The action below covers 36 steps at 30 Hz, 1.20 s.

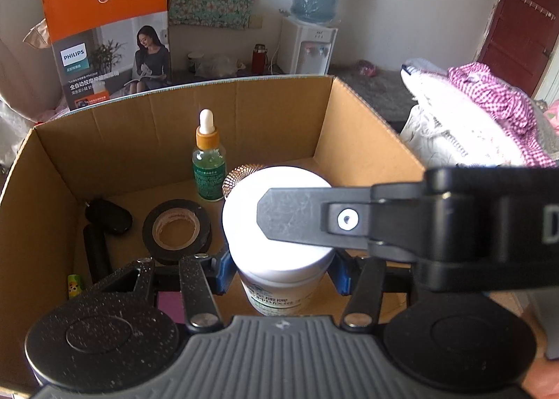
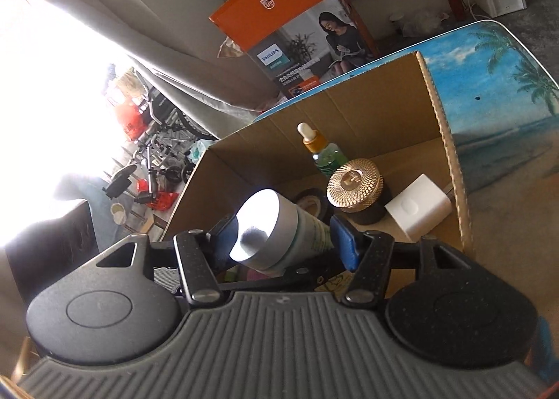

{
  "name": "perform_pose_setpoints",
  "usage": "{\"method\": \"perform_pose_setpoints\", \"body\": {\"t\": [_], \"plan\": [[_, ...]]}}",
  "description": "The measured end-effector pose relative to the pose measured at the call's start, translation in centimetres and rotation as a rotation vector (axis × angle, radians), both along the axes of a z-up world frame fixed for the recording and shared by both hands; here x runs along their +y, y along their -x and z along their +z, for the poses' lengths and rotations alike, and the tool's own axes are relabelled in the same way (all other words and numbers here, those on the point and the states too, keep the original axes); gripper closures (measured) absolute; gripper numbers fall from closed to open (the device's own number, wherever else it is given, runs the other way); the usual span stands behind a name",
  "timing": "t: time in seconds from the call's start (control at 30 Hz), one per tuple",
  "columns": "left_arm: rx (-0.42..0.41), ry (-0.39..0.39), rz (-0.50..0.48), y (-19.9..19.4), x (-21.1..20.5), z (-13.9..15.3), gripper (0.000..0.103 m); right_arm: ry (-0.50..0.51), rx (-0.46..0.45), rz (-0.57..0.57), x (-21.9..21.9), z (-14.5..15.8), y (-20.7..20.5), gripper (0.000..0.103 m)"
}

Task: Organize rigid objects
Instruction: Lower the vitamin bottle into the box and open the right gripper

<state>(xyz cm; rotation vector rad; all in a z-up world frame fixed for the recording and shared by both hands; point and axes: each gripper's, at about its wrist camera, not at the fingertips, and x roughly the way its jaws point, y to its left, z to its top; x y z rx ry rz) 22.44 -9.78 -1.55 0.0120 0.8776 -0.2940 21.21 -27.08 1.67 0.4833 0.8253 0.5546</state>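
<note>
- Nearest your left lens, the left gripper (image 1: pixel 281 271) has its blue-padded fingers (image 1: pixel 223 271) clamped on the body of a white-lidded jar (image 1: pixel 279 221); its green label carries Chinese writing too blurred to read.
- The right gripper (image 2: pixel 286 242) reaches across that lid in the left view, and in its own view its fingers (image 2: pixel 344 242) bracket the same jar (image 2: pixel 279 228) (whether the pads actually touch it, you cannot tell).
- You are holding the jar just above the floor of the cardboard box (image 1: pixel 349 126).
- Inside stand a green dropper bottle (image 1: pixel 208 161) with an orange collar (label unreadable), a roll of black tape (image 1: pixel 177 230), a gold-lidded jar (image 2: pixel 356 189) and a white cube (image 2: pixel 417 207).
- Behind the box stands an orange carton (image 1: pixel 104 32) printed "PHILIPS".
</note>
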Motion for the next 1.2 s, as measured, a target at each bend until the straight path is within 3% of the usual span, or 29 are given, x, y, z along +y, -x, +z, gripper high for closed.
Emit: {"method": "perform_pose_setpoints", "body": {"t": [0.2, 0.33, 0.63, 1.0, 1.2], "plan": [[0.005, 0.0, -0.001, -0.2, 0.0, -0.5, 0.046, 0.011, -0.022, -0.012, -0.2, 0.3, 0.2, 0.037], [-0.019, 0.002, -0.009, 0.3, 0.0, -0.2, 0.03, 0.005, -0.042, -0.021, -0.6, 0.7, 0.8, 0.035], [-0.148, 0.047, -0.01, 3.2, 0.2, 2.6, 0.011, -0.057, -0.11, -0.096, -2.6, 2.7, 3.8, 0.028], [-0.264, 0.17, -0.002, 9.8, 3.3, 7.0, 0.0, -0.153, -0.243, -0.194, -5.7, 6.5, 10.2, 0.011], [-0.261, 0.116, 0.122, 11.8, 4.5, 9.0, 0.0, -0.14, -0.282, -0.217, -5.6, 7.0, 13.0, 0.001]]}}
